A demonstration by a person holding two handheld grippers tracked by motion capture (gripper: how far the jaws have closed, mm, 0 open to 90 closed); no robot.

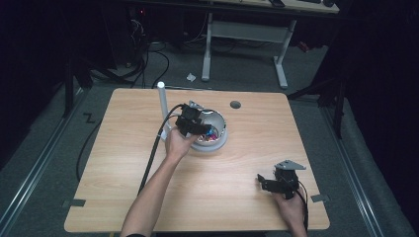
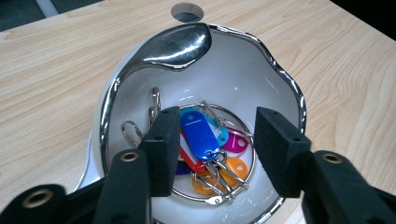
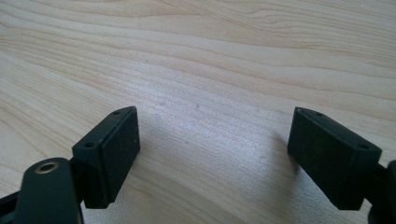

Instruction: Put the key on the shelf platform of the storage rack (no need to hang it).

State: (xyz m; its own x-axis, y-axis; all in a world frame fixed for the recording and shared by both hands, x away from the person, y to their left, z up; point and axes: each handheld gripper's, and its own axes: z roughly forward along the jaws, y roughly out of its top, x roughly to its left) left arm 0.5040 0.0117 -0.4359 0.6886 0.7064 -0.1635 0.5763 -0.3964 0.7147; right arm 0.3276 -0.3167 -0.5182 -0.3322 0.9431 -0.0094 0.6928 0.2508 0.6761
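Observation:
A white bowl (image 1: 223, 140) with a wavy chrome rim (image 2: 289, 79) sits at the middle of the wooden table. Inside it lies a bunch of key rings with coloured plastic tags (image 1: 211, 133), a blue tag (image 2: 198, 133) on top, with red, pink and orange ones beneath. My left gripper (image 1: 195, 127) hangs over the bowl, pointing down into it. Its jaws (image 2: 217, 135) stand apart on either side of the blue tag, and the pads touch nothing. My right gripper (image 1: 264, 183) rests near the table's front right corner, open wide (image 3: 215, 140) over bare wood.
A white upright post (image 1: 161, 103) stands just left of the bowl. A round cable hole (image 1: 235, 104) sits in the tabletop behind the bowl. The left gripper's black cable (image 1: 150, 158) runs along the forearm. A white desk frame (image 1: 242, 34) stands beyond the table.

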